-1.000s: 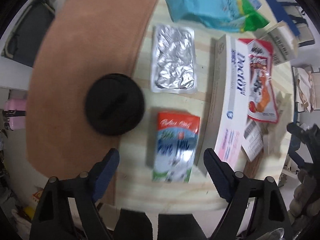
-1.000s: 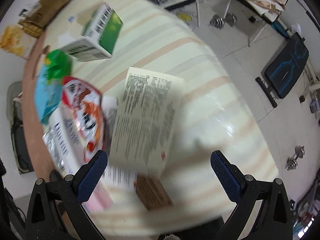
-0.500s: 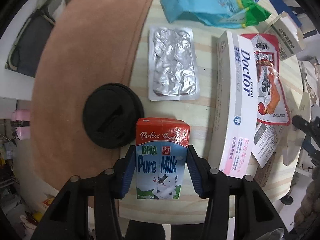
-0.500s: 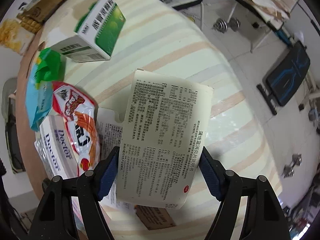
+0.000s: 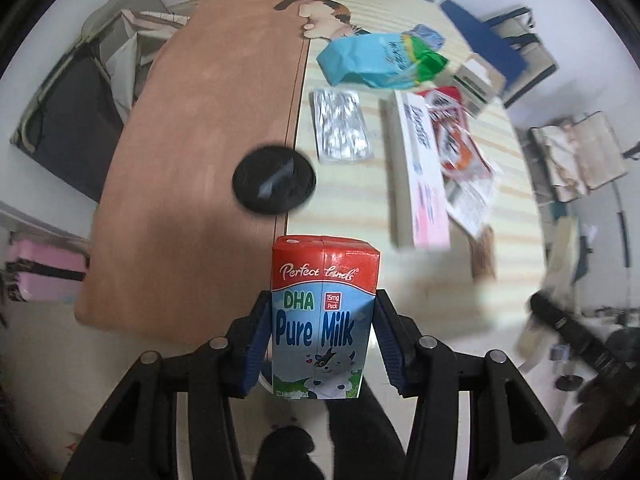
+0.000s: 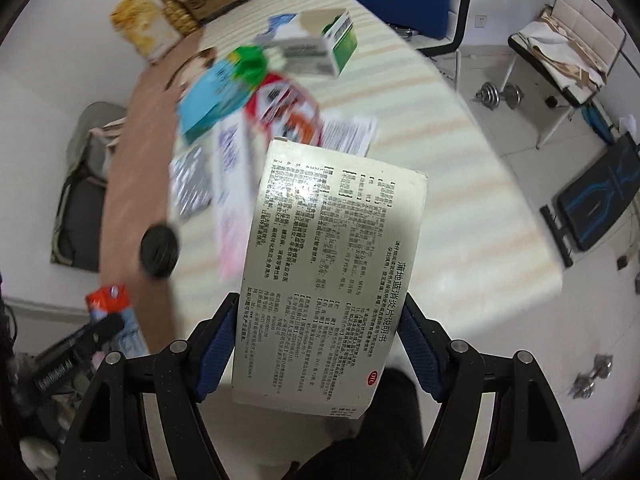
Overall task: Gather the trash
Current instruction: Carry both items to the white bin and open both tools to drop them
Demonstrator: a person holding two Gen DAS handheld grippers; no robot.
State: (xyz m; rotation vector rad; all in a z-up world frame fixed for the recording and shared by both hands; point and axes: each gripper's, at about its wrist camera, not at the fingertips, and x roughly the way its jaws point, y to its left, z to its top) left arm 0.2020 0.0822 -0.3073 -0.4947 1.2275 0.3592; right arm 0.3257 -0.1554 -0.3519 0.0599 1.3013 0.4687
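My left gripper is shut on a red and blue Pure Milk carton and holds it up off the table, near the front edge. It also shows in the right wrist view. My right gripper is shut on a cream medicine box printed with black text, lifted above the table. On the table lie a blue snack bag, a foil blister pack, a long white toothpaste box and a red wrapper.
A black round lid lies on the brown mat. A green and white box and a paper leaflet sit on the striped table. Chairs, dumbbells and a bench stand on the floor to the right.
Both grippers closed on their items, the milk carton and the medicine box, then lifted and pulled back from the table. The remaining trash now looks farther away.
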